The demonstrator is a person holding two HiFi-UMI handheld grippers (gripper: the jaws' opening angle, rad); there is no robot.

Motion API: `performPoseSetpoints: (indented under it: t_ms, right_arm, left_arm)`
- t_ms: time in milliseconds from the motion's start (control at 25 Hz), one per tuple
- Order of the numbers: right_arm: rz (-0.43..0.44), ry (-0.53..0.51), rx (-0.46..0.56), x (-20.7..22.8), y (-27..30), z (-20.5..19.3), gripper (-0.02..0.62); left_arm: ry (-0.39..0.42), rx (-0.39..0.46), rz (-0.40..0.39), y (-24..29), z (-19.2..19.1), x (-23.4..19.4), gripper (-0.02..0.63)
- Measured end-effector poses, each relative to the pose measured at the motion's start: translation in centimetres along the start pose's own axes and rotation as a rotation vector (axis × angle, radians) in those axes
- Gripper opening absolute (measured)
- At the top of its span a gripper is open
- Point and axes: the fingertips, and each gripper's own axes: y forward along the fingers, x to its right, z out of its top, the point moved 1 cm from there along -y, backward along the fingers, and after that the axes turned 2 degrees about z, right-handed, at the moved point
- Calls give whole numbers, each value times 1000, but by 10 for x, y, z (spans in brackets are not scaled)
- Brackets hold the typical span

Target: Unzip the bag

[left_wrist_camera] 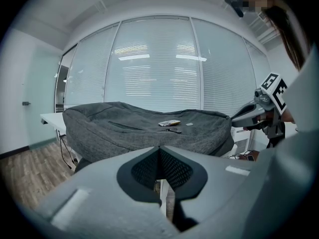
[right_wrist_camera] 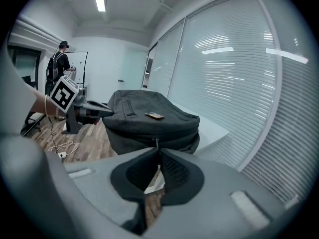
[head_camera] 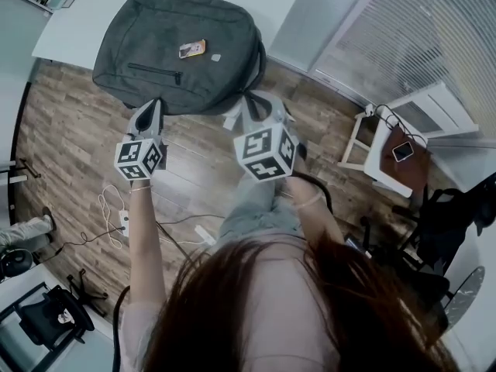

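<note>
A grey backpack [head_camera: 178, 45] lies flat on a white table [head_camera: 70, 33], its near edge toward me. Its small coloured label [head_camera: 192, 49] faces up. My left gripper [head_camera: 153, 105] hovers just before the bag's near left edge, jaws shut and empty; in its own view the tips [left_wrist_camera: 159, 149] meet below the backpack [left_wrist_camera: 149, 128]. My right gripper [head_camera: 250, 99] is at the bag's near right corner, also shut. In its view the tips [right_wrist_camera: 159, 151] meet just under a zipper pull [right_wrist_camera: 157, 142] on the backpack's [right_wrist_camera: 149, 121] side; nothing shows between the pads.
A white side chair [head_camera: 387, 157] holding a phone stands at the right. Cables and a power strip [head_camera: 116, 211] lie on the wooden floor under my arms. Black chairs [head_camera: 46, 316] are at the lower left. A person [right_wrist_camera: 59, 63] stands far off.
</note>
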Motion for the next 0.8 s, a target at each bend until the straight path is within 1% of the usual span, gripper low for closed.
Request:
performPoseSetpoints:
  t_ms: [480,800]
  right_arm:
    - [46,-31,-50,21,7,0,15]
    - [66,-32,-82,37,15,2,15]
  left_arm:
    - [29,6,-18,0,-1,4,3]
    - [38,2,-40,2,-1,4,3]
